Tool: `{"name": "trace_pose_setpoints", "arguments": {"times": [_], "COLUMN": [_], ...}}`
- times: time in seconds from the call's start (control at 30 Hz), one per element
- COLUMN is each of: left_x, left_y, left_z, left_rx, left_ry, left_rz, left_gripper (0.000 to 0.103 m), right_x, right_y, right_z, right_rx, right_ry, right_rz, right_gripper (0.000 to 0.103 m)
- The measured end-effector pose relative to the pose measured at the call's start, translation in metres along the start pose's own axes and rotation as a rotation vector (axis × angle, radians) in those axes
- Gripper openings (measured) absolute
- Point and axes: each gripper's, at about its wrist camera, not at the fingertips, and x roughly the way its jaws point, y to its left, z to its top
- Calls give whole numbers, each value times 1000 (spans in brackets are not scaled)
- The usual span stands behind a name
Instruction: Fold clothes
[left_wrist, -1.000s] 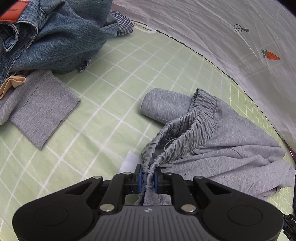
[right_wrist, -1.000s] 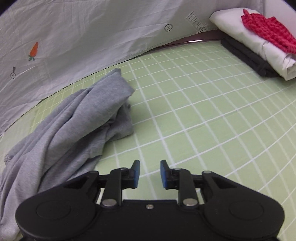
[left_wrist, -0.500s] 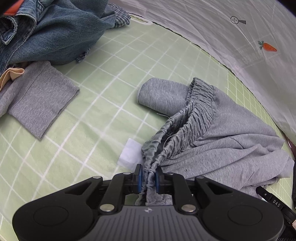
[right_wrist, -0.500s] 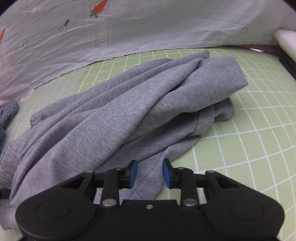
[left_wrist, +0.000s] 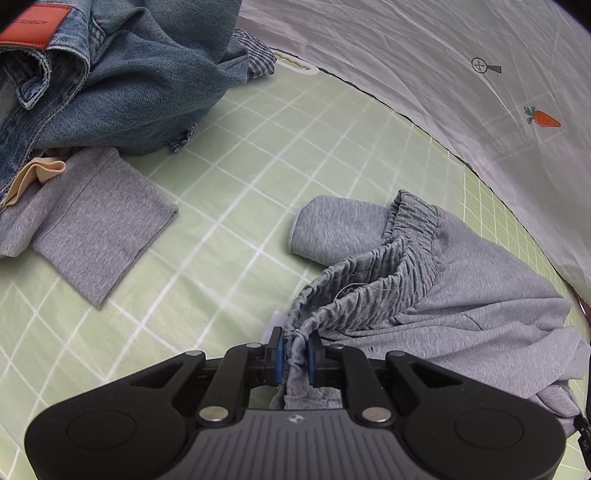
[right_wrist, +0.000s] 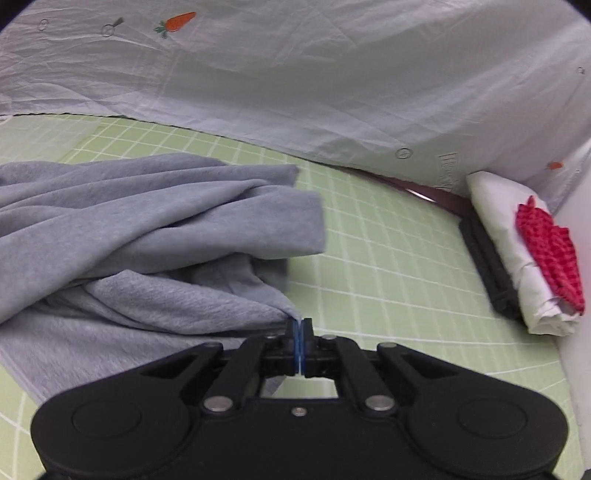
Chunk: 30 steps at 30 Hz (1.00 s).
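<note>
A pair of grey sweatpants (left_wrist: 461, 295) lies crumpled on the green checked mat (left_wrist: 258, 184). My left gripper (left_wrist: 295, 349) is shut on the gathered elastic waistband (left_wrist: 369, 295) at its near end. In the right wrist view the same grey sweatpants (right_wrist: 147, 240) lie bunched to the left, and my right gripper (right_wrist: 298, 332) is shut on a corner of the grey fabric at the hem end. The jaws are pressed together with a thin fold of cloth between them.
A heap of blue jeans (left_wrist: 110, 74) and a grey sleeve (left_wrist: 92, 232) lie at the far left. A white printed sheet (right_wrist: 332, 74) hangs along the back. A folded stack with a white piece (right_wrist: 517, 251) and a red knit (right_wrist: 550, 247) sits at the right.
My right gripper swung onto the sweatpants and closed on a corner of the fabric; it was open before. My left gripper kept its hold on the waistband and barely moved.
</note>
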Motion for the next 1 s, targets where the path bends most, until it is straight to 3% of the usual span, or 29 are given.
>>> {"name": "trace_pose_setpoints", "arguments": {"times": [0.2,0.37,0.5,0.67,0.87,1.0], "left_x": [-12,-29,-35,-35,-47,-40], "left_y": [12,30,37,45,46,47], "left_z": [13,28,29,19,26,21], "left_rx": [-17,-60,-64,-77,-69,-87], "left_ry": [-58,-110,-126,-104,-122,-78], "left_rz": [69,89,128,124,117,138], "left_gripper": [13,13,13,13,11,22], "right_x": [1,-22,-21,-14,-26,-15], "right_y": [-112,-166,-170,-155,-160,-154], "right_z": [12,6,-16,-63,-78,-83], "right_rx": [162,258,288,373,421,400], "right_ry": [-50,-116,-71,64,88,176], "right_rz": [-343,-484,-486,-439,-446,-360], "right_gripper": [0,0,0,0,1,7]}}
